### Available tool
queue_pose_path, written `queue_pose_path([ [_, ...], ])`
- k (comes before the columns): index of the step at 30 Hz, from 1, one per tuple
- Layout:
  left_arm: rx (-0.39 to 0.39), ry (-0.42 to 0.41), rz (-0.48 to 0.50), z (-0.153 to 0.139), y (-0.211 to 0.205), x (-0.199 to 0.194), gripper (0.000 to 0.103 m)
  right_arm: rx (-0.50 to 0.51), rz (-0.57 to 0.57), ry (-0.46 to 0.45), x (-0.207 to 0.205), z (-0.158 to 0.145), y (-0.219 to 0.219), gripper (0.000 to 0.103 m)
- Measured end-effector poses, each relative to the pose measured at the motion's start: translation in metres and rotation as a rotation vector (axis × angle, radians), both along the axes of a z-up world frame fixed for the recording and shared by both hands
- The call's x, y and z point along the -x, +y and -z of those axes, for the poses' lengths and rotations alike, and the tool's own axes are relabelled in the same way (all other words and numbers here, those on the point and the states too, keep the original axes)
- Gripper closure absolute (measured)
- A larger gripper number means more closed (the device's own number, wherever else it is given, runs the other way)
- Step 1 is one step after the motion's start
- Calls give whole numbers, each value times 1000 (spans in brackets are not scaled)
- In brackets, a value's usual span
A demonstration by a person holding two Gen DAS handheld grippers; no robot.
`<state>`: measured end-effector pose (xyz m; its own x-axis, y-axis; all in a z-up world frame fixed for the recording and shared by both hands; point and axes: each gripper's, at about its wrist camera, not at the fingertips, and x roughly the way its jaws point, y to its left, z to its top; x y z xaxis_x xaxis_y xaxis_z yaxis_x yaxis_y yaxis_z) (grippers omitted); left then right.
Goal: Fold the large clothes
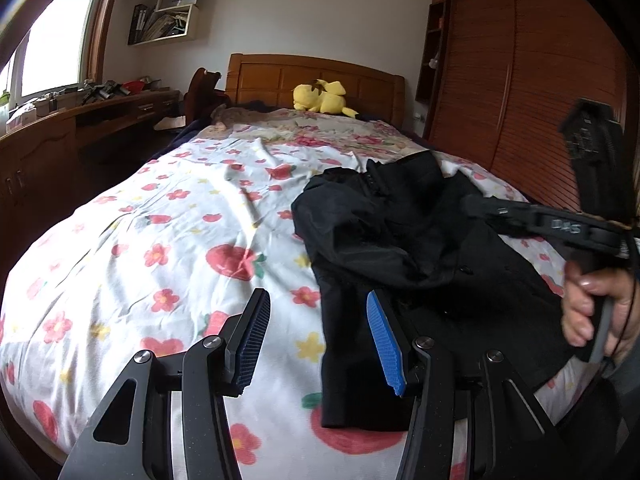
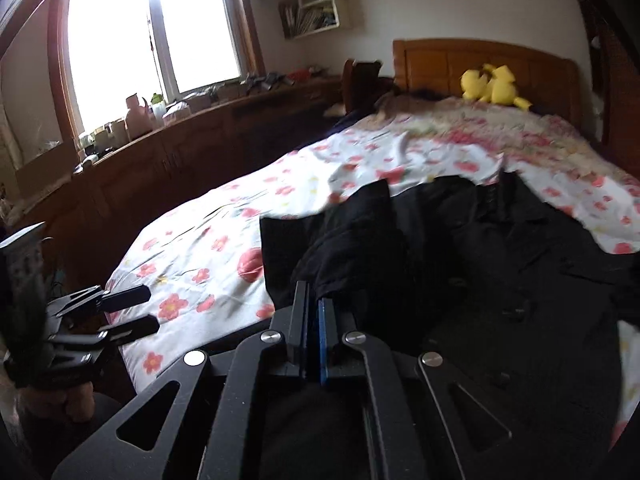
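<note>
A large black coat point(image 1: 400, 232) lies crumpled on the right half of the flower-print bed cover point(image 1: 172, 240). My left gripper point(image 1: 316, 320) hangs open just above the coat's near left edge. One of its pads is over the sheet, the other over the black cloth, and nothing is pinched. My right gripper point(image 2: 314, 308) is shut on a bunched fold of the coat point(image 2: 500, 280), with black cloth rising from between its pads. The left wrist view shows that gripper point(image 1: 470, 204) reaching in from the right, a hand point(image 1: 592, 312) on its grip. In the right wrist view the left gripper point(image 2: 140, 310) shows at the far left.
A yellow plush toy point(image 1: 320, 98) sits by the wooden headboard point(image 1: 312, 72). A long cluttered wooden desk point(image 1: 80, 132) runs under the window along the bed's left side. A slatted wooden wardrobe point(image 1: 520, 80) stands close on the right. The left half of the bed cover carries nothing.
</note>
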<state>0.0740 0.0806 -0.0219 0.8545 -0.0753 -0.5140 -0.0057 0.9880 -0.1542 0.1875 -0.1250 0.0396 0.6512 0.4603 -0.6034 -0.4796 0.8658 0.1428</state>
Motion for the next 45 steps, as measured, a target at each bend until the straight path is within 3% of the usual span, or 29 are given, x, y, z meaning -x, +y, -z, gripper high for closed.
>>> queue_pose_path([
  [8, -20, 7, 22, 3, -12, -8, 51, 64, 134, -80, 24, -11, -55, 99],
  [13, -24, -13, 40, 2, -23, -7, 51, 135, 189, -169, 40, -21, -75, 99],
  [21, -32, -23, 76, 7, -36, -14, 51, 154, 246, -277, 53, -34, -87, 99],
  [35, -50, -12, 101, 10, -46, -21, 51, 197, 237, -62, 65, 28, -98, 99],
  [40, -51, -11, 105, 11, -49, -23, 51, 197, 257, -42, 65, 30, -107, 99],
  [41, -53, -9, 107, 11, -49, -24, 51, 191, 265, -41, 61, 27, -109, 96],
  [44, -57, -5, 112, 13, -54, -25, 51, 184, 265, -68, 54, 20, -111, 56],
  [45, -59, -3, 114, 14, -55, -26, 51, 192, 266, -79, 50, 18, -109, 50],
])
